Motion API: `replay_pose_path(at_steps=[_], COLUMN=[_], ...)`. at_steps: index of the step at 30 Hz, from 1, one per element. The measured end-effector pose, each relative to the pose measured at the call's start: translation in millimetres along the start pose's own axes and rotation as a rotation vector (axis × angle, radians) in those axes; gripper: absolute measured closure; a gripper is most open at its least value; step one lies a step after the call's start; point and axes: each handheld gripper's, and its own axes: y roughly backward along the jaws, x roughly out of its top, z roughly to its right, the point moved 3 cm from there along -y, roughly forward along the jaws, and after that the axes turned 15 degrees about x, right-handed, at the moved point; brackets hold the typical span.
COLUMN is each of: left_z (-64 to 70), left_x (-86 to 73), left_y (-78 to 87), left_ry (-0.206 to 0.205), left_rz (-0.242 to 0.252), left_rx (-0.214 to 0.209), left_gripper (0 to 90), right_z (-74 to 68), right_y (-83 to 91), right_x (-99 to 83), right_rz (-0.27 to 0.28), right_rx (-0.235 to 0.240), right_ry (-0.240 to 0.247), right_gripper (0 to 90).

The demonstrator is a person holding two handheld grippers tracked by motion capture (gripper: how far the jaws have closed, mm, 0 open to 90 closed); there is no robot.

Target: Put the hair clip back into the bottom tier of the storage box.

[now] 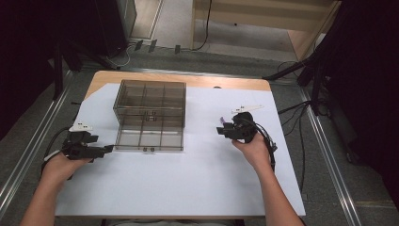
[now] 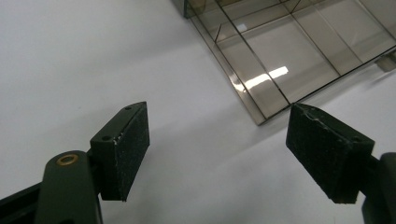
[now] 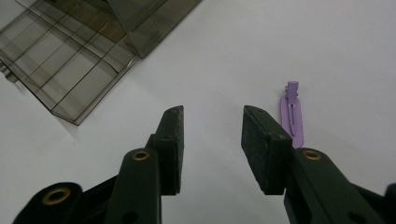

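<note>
Two grippers, fingers spread, empty; purple hair clip [image 3: 292, 115] flat just beside right gripper [image 3: 212, 140] fingers.

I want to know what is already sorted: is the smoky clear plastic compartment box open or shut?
Open. The smoky clear plastic compartment box has its lid flat on the white table, its grid of dividers exposed; the cells in view look empty.

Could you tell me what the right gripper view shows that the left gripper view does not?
Right gripper view alone: a purple hair clip lying flat on the white table sheet, beside the right claw, whose jaws stand apart. Left gripper view alone: the left claw, jaws wide apart, aimed near a corner of the box. Both share the smoky clear divided box and the white sheet.
</note>
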Motion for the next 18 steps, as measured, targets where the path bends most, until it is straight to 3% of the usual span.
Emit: replay_pose_path(at_steps=[6, 11, 18], left_z=[-0.9, -0.8, -1.6], left_x=[0.8, 0.0, -1.4], left_y=[0.2, -0.4, 0.2], left_ry=[0.021, 0.013, 0.017], left_rz=[-0.014, -0.024, -0.017], left_rx=[-0.017, -0.022, -0.03], left_gripper=[22.2, 22.1, 27.4], right_z=[-0.6, -2.0, -1.8], right_y=[-2.2, -2.3, -2.3], right_x=[-0.3, 0.1, 1.8], right_rz=[-0.021, -0.016, -0.015], right_rx=[-0.006, -0.006, -0.002], right_ry=[0.015, 0.02, 0.027], right_gripper=[57.2, 56.0, 54.3])
